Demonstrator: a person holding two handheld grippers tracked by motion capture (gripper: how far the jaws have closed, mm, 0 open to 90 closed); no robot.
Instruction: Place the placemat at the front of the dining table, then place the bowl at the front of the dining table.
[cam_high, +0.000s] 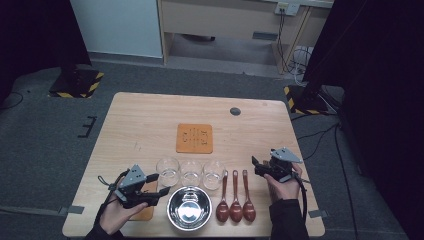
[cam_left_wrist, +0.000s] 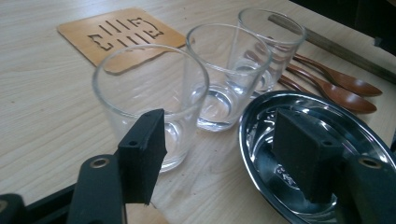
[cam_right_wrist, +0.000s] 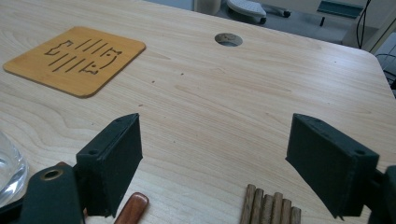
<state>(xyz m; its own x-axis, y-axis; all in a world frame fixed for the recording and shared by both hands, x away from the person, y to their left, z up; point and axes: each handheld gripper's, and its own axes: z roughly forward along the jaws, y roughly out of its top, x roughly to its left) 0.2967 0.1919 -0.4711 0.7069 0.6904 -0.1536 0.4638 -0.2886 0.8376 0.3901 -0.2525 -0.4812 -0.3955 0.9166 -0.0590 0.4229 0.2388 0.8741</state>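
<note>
Left tongs: held in the left hand at the near left of the table, spread wide, gripping nothing; hovering just before the left glass, one pad over the bowl in the left gripper view.
Right tongs: held in the right hand at the near right, spread wide, empty; above the spoon handle ends.
Left glass: upright, clear, first in a row of three near the front edge.
Middle glass: upright, just beside the left one.
Right glass: upright, next to the spoon handles.
Bowl: shiny steel, just in front of the glasses.
Spoons: three, dark brown wood, side by side, bowls toward the front edge, right of the steel bowl.
Coaster: orange, slotted, flat at mid-table, beyond the glasses.
</note>
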